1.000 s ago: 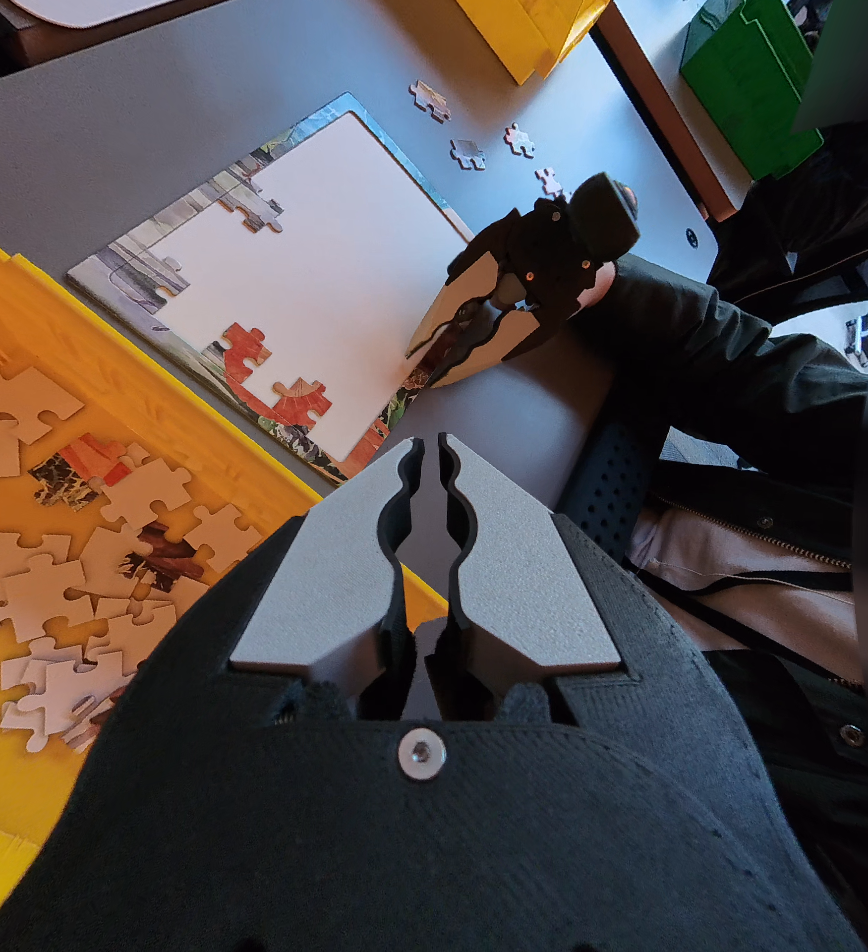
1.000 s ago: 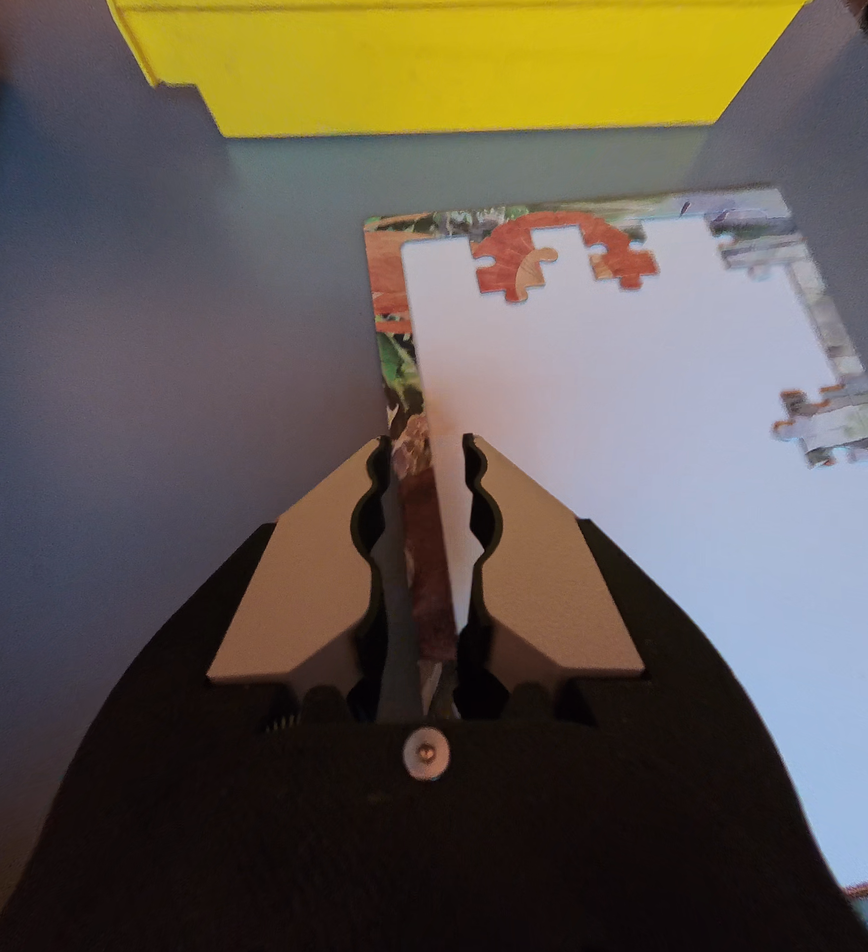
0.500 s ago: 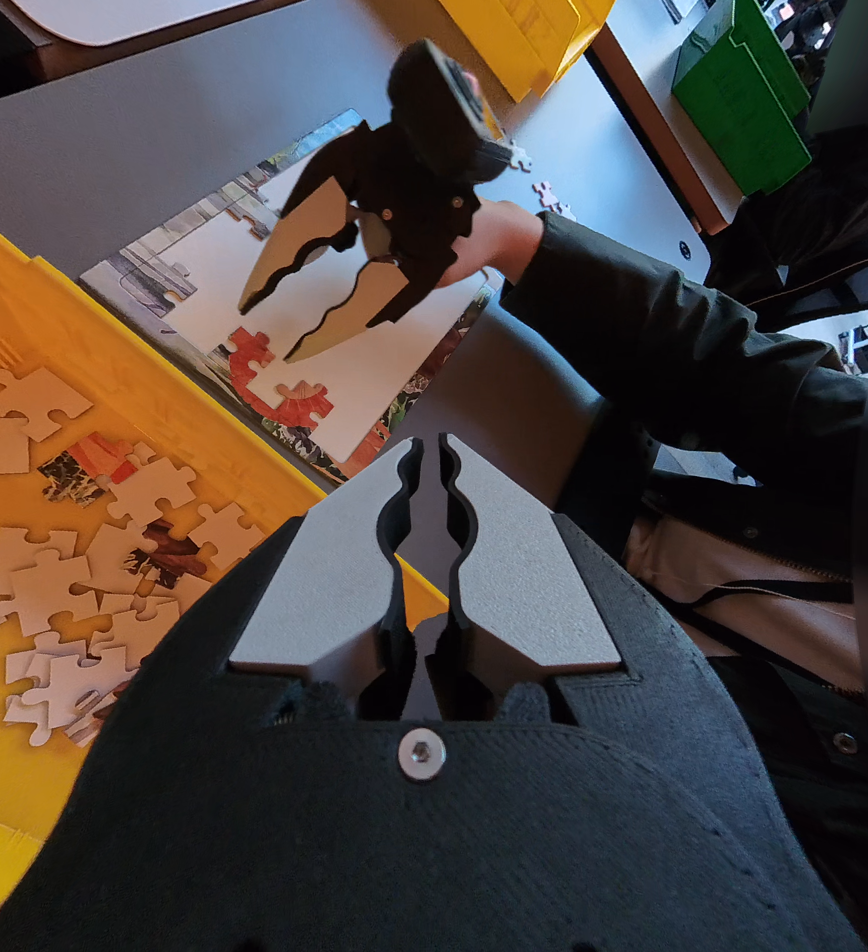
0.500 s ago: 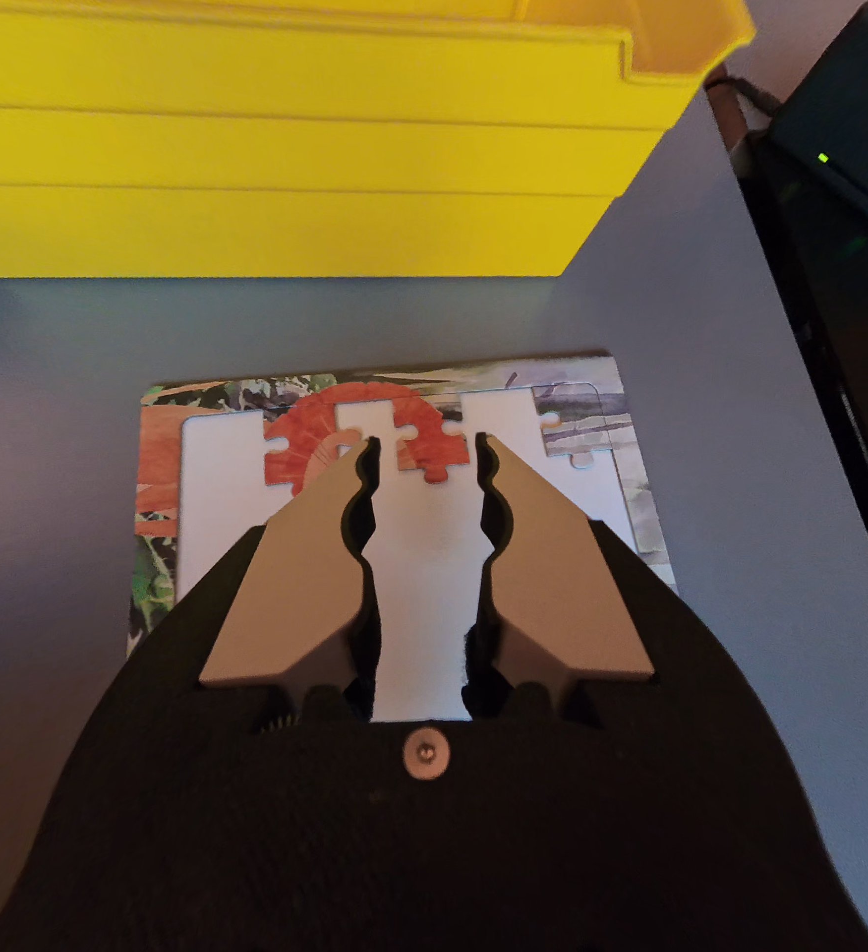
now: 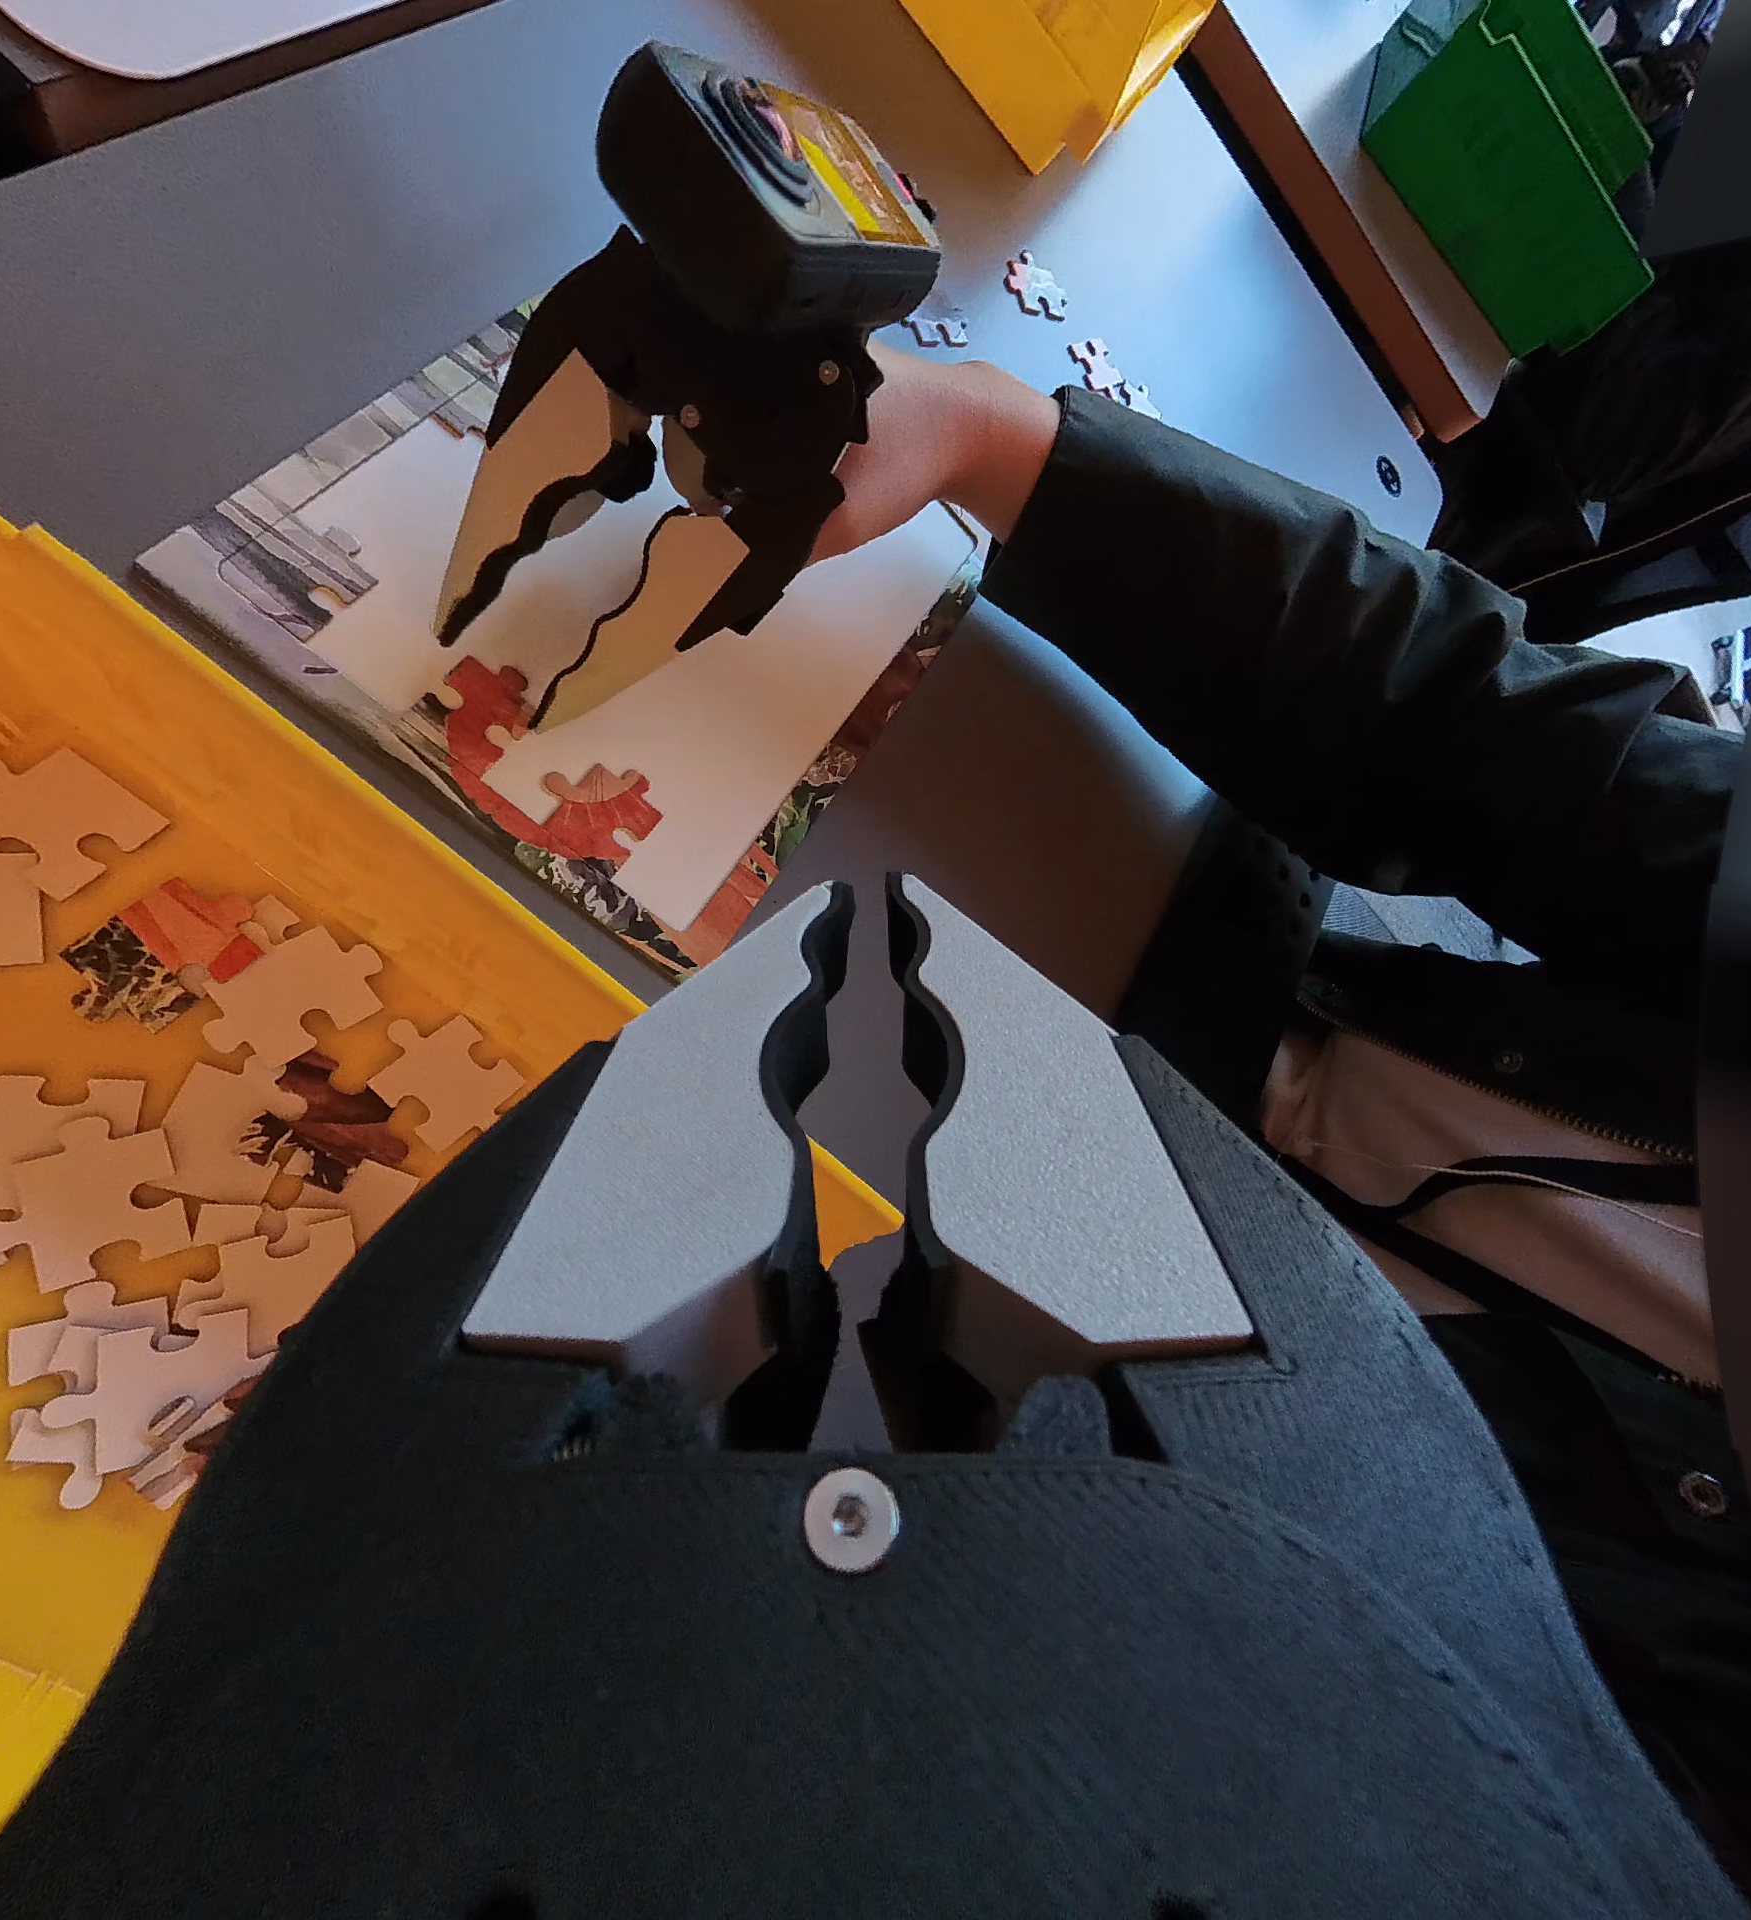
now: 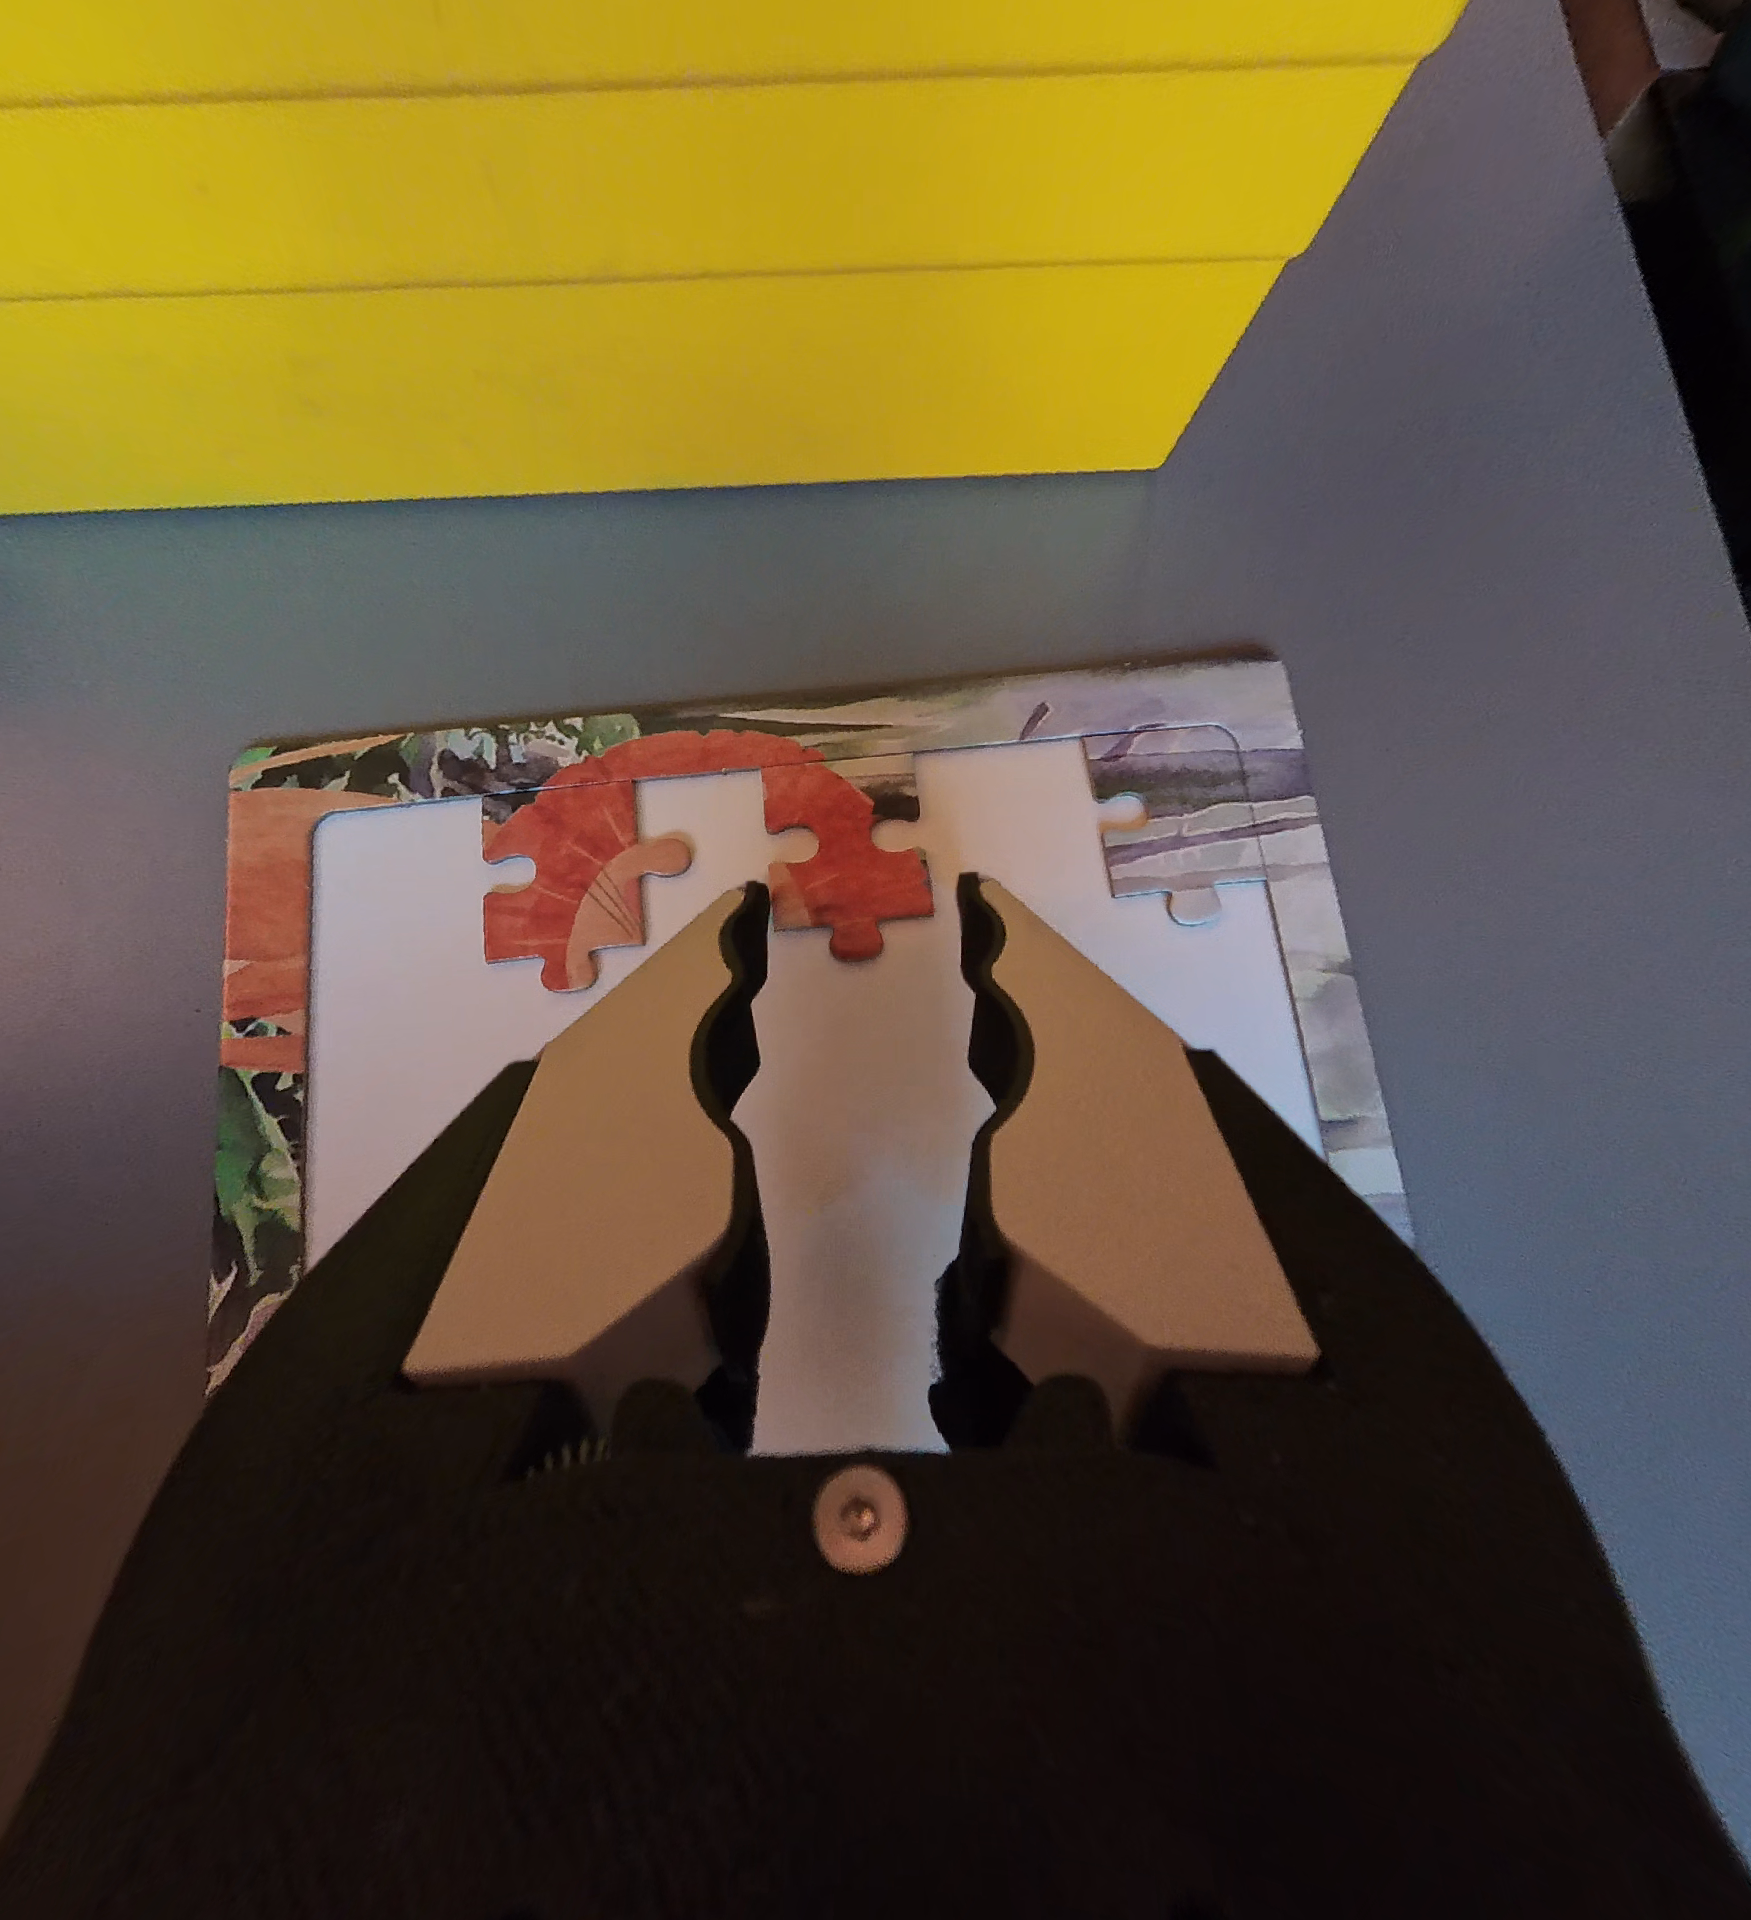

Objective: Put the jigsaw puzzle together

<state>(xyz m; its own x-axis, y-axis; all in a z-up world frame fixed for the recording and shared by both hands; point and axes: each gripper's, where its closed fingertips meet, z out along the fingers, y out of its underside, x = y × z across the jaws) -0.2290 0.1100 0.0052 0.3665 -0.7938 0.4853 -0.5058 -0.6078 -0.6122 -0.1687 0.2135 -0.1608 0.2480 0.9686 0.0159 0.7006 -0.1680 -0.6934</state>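
Observation:
The puzzle board lies on the grey table, white inside a printed frame. Two red pieces sit at its far edge, with a gap between them. A grey piece sits in the far right corner. My right gripper is open and empty, its tips just over the right red piece. In the left wrist view the right gripper hangs over the red pieces on the board. My left gripper is shut and empty, above the bin's corner.
A yellow bin beside the board holds several loose pieces, mostly face down; it shows beyond the board in the right wrist view. Loose pieces lie on the table behind. A second yellow box, a green box and a person's sleeve are near. Left tips to right tips: about 20 cm.
My right gripper has moved from the board's near frame edge across the board to the red pieces and has opened wider. My left gripper has not moved.

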